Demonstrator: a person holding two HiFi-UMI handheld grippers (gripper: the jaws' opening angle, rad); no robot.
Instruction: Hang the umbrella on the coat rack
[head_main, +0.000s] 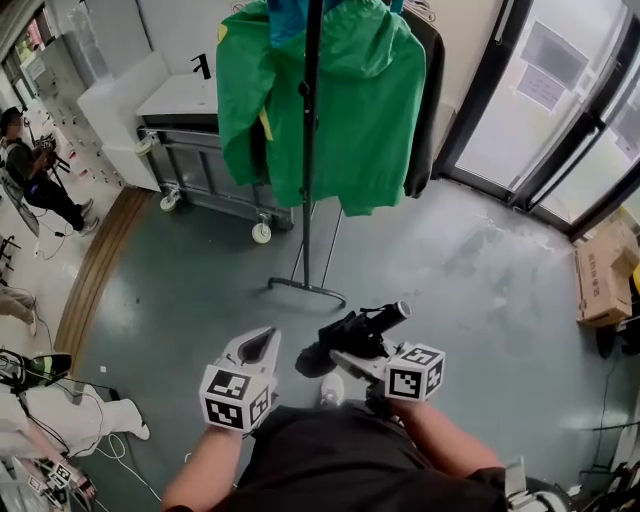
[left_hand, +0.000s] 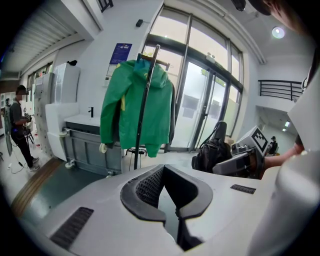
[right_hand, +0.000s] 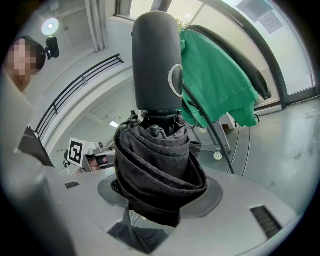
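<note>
Floor runs to the rack (head_main: 310, 150); my right claw (right_hand: 156, 206) clamps the umbrella (right_hand: 157, 160), left claw (left_hand: 172, 210) closed, empty. I'd approach high and steady.

Grey floor (head_main: 450, 270): coat rack (head_main: 309, 180), wheeled cart (head_main: 200, 165), cardboard box (head_main: 603, 285).

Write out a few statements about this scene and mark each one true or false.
1. The right tongs hold a folded black umbrella. True.
2. The umbrella hangs on the coat rack. False: it sits in the right tongs, away from the rack.
3. A green jacket hangs on the coat rack. True.
4. The left tongs grip the green jacket. False: they hold nothing.
</note>
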